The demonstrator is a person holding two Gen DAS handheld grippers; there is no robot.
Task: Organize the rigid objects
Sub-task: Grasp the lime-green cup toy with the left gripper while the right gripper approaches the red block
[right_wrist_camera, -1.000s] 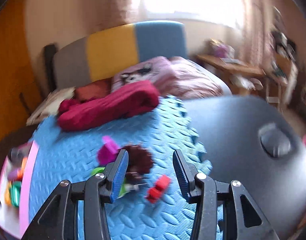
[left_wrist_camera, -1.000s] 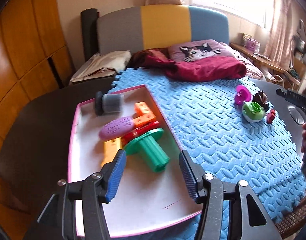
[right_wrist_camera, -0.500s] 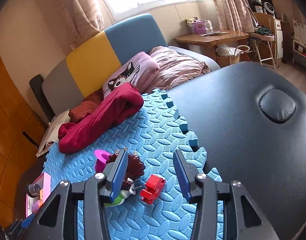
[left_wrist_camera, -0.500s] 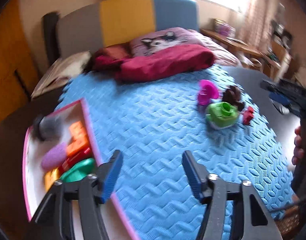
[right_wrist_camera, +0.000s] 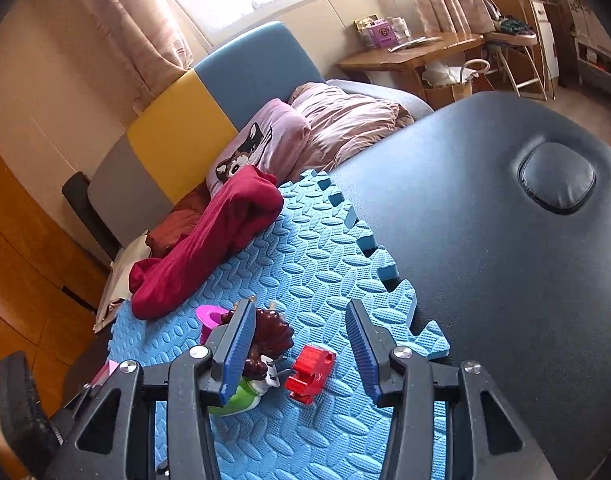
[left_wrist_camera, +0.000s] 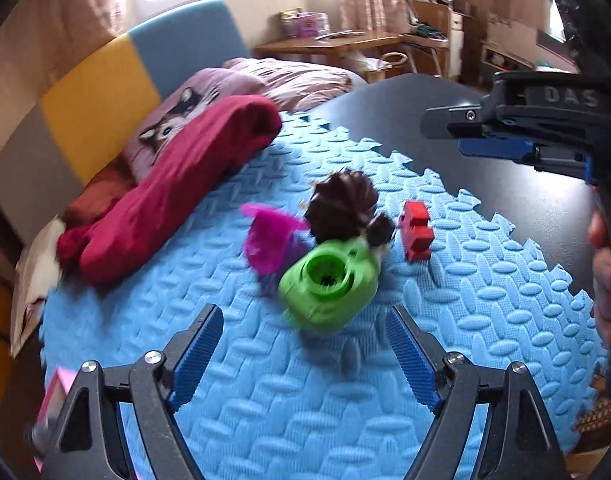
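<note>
left tongs (left_wrist_camera: 303, 326) spread wide, jaws just been opening, nothing between the pads; hanging over the blue foam mat (left_wrist_camera: 485, 308), aimed down at the cluster of toys just beyond the tips. green toy (left_wrist_camera: 329, 282) nearest, lying on the mat right ahead of the open jaws, untouched. magenta cup-shaped piece (left_wrist_camera: 267, 242) just left of it, blurred. dark spiky toy (left_wrist_camera: 341, 202) behind the green one, touching or nearly so. red block (left_wrist_camera: 415, 232) to the right of the group, slightly apart. dark red cloth (left_wrist_camera: 177, 184) bunched at the far left edge of the mat, against a cat-print pillow (left_wrist_camera: 185, 106). sliver of a pink tray edge (left_wrist_camera: 53, 396) at the near left corner.

right tongs (right_wrist_camera: 299, 330) partly open, empty, hovering low over the same cluster from the other side; seen also in the left view at upper right, side on. red block (right_wrist_camera: 311, 368) lying on the mat between the two fingers as seen from that camera, pads not touching it. dark spiky toy (right_wrist_camera: 273, 338) beside the left finger, partly hidden by it; green toy (right_wrist_camera: 241, 396) mostly hidden under that finger. mat resting on a dark padded worktop (right_wrist_camera: 505, 280). part of a hand (left_wrist_camera: 607, 276) at the right rim of the left view.
</note>
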